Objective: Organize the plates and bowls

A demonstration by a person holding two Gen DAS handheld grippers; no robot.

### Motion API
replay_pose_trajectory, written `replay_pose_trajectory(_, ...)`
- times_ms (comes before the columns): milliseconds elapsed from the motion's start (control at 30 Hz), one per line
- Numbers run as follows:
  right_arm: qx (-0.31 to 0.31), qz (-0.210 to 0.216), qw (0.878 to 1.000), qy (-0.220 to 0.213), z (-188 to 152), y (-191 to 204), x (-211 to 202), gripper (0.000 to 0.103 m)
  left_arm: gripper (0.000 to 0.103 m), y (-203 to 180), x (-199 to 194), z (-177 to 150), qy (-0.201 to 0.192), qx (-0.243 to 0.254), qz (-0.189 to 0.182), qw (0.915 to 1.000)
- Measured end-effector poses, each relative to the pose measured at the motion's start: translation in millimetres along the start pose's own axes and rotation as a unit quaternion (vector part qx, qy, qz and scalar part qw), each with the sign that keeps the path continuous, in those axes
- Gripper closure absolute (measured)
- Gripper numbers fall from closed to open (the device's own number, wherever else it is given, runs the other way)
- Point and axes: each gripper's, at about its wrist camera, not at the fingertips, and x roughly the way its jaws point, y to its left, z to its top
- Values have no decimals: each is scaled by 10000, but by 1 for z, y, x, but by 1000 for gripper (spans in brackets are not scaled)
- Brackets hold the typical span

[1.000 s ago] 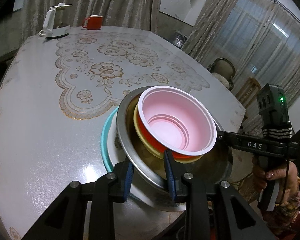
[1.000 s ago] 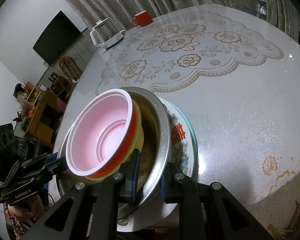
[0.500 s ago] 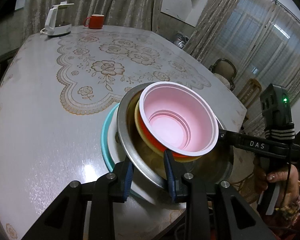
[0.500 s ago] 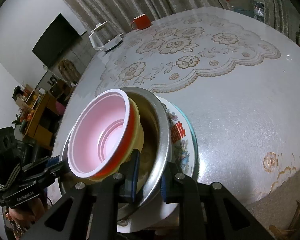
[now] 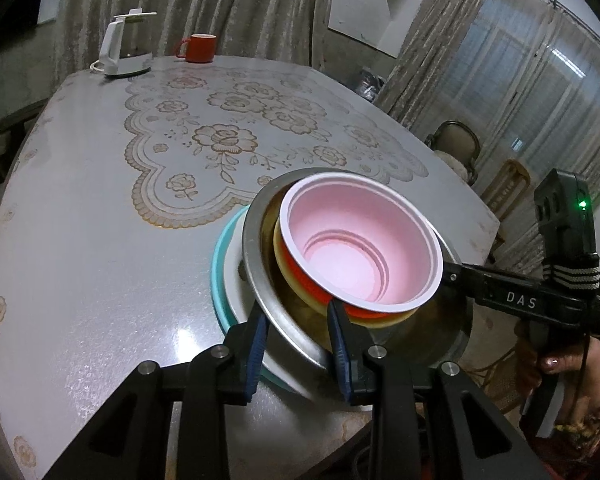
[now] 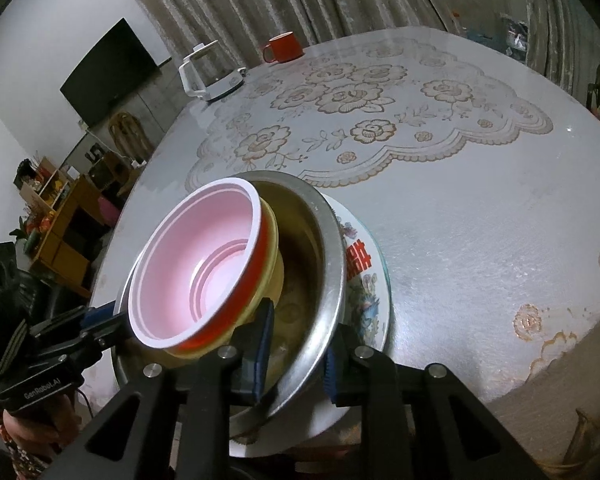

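Change: right gripper (image 6: 296, 348) jaws opening around the steel bowl (image 6: 332, 248) rim; stack unmoved.
Left wrist view: left gripper (image 5: 298, 346) clenched on steel bowl (image 5: 260, 280) rim; pink bowl (image 5: 360, 244) nested on top, plate (image 5: 220, 276) beneath, near table (image 5: 80, 240) edge.
Right wrist view: pads straddle the rim.
Handling: stiff, slippery, probably light; grip rims.

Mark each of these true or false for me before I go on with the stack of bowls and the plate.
1. The pink bowl sits on top of the stack. True.
2. The metal bowl rests on a plate. True.
3. The red mug is inside the metal bowl. False: it stands at the table's far end, near the kettle.
4. The left gripper straddles the pink bowl's rim. False: the metal bowl's.
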Motion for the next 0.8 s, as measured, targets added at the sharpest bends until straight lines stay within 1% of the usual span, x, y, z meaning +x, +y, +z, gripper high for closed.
replay_pose_trajectory(33,7,-32,10000,-6,0,0,-1,81,74,0,-1,0,-4,13,14,10000)
replay_pose_trajectory(67,18,-88,10000,-14,-1,-2,-3,78,74,-1,-2,-1,-3,35,32,10000)
replay_pose_trajectory(133,16,-114,9999,-51,-2,-4,-7,79,74,-2,-2,-1,-10,81,48,10000)
replay_pose_trajectory(167,-68,-70,9999,-102,-3,-5,-11,80,74,-2,-2,-1,-20,94,67,9999)
replay_pose_trajectory(267,-189,-111,9997,-118,-7,-4,-12,84,74,-3,0,0,-20,173,138,9998)
replay_pose_trajectory(367,-215,-117,9996,-160,-10,-2,-11,84,74,-6,2,2,-27,263,256,9993)
replay_pose_trajectory(500,-185,-83,9997,-158,-11,-3,-11,84,74,-3,1,1,-29,234,223,9995)
replay_pose_trajectory(633,-206,-96,9996,-178,-12,0,-12,80,72,-5,-2,-1,-15,164,250,9996)
replay_pose_trajectory(667,-236,-138,9994,-208,-13,2,-12,78,71,-6,-3,-1,-18,161,272,9995)
replay_pose_trajectory(767,-333,-205,9986,-349,-16,6,-16,69,58,-7,-7,-4,-12,138,333,9993)
replay_pose_trajectory(800,-374,-302,9979,-440,-18,8,-19,66,53,-7,-9,-5,-22,113,346,9993)
